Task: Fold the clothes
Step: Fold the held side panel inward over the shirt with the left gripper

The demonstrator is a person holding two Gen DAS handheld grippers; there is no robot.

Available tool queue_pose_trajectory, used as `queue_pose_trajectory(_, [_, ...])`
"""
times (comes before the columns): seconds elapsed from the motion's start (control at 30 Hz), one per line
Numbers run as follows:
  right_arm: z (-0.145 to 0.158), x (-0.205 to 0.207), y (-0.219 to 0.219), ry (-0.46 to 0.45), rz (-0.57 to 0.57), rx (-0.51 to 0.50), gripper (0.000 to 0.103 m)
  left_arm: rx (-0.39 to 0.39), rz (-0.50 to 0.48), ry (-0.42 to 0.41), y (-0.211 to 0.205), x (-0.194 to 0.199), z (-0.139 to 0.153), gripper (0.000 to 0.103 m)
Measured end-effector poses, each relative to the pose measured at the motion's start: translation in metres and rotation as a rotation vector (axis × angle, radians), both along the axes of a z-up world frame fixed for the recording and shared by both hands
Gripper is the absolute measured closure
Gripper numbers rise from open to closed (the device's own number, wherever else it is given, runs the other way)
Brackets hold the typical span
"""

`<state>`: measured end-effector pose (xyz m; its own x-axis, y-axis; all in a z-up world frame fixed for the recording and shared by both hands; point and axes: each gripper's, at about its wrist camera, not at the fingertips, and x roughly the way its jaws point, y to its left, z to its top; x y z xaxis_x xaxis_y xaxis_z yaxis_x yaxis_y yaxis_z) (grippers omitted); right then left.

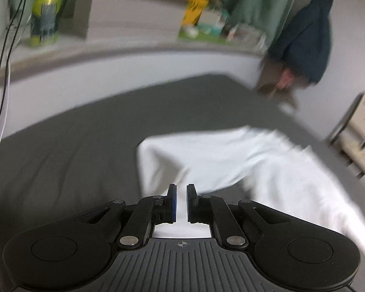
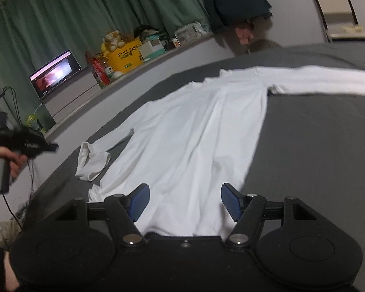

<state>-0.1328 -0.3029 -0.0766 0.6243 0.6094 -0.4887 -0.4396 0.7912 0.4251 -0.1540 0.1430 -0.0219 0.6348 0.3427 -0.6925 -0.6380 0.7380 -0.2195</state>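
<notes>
**Ana:** Shirt (image 2: 189, 131) first: where does it lie?

**Ben:** White and long-sleeved, spread flat on the dark grey bed (image 2: 316, 146). One sleeve stretches straight out toward the right; the other is bunched near the left edge. I see no fold in the body, so folding is what remains. Whether it was just laid out or opened again, I cannot judge.

**Ana:** Grippers?

**Ben:** The right gripper (image 2: 183, 200) hovers over the near hem, jaws wide, nothing between them. The left gripper (image 1: 181, 203) shows a narrow gap with white cloth behind it; whether it pinches any, I cannot tell. In the right view it is held in the air, left of the shirt.

**Ana:** Containers?

**Ben:** A yellow box (image 2: 127, 57) on the ledge with a plush toy (image 2: 112, 39) on top; its contents are hidden. A green can (image 1: 45, 20) stands there too.
</notes>
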Motion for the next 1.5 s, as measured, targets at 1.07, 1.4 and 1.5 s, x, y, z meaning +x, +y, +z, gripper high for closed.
queue_pose_trajectory(1.07, [-0.027, -0.011, 0.066, 0.007, 0.184, -0.101, 0.034, 0.340, -0.004, 0.016, -0.018, 0.014, -0.097, 0.097])
queue_pose_trajectory(1.4, [-0.028, -0.007, 0.064, 0.015, 0.182, -0.089, 0.034, 0.366, -0.045, 0.016, -0.022, 0.016, -0.107, 0.094])
queue_pose_trajectory(1.5, [-0.028, -0.008, 0.065, 0.014, 0.188, -0.094, 0.034, 0.320, -0.027, 0.000, -0.017, 0.013, -0.100, 0.093])
